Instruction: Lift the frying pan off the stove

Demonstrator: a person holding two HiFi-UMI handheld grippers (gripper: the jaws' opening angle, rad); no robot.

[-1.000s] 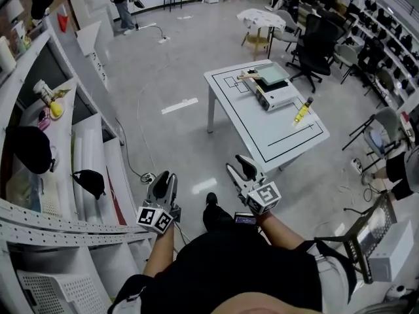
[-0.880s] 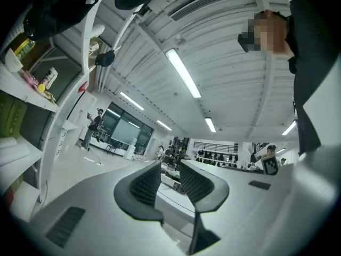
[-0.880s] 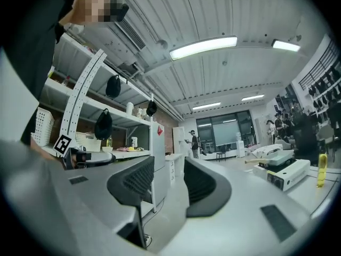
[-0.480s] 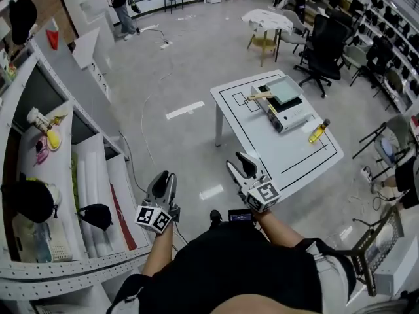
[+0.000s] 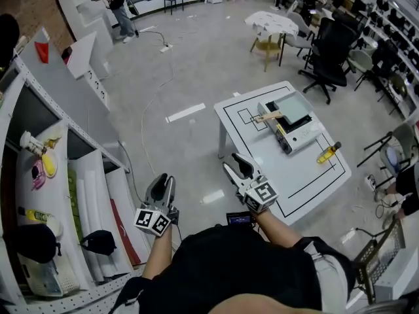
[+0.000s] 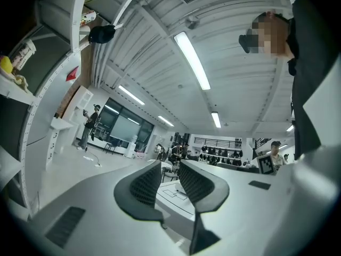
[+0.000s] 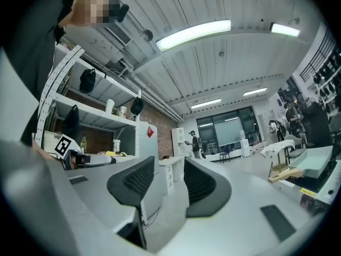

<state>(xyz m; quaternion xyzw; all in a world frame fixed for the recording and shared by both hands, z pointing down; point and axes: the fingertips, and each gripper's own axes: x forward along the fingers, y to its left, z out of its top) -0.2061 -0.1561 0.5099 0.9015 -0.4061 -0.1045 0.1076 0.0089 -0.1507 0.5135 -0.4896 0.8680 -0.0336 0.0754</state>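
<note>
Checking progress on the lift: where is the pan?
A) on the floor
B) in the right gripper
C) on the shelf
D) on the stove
D: the pan sits on the stove, on the table.

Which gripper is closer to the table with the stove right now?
The right gripper, which shows just off the near edge of the white table. The left gripper is further off, over the floor beside the shelves.

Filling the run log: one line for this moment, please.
phase: away from table | left gripper: jaws narrowly apart, empty | right gripper: open, empty | frying pan: on stove
</note>
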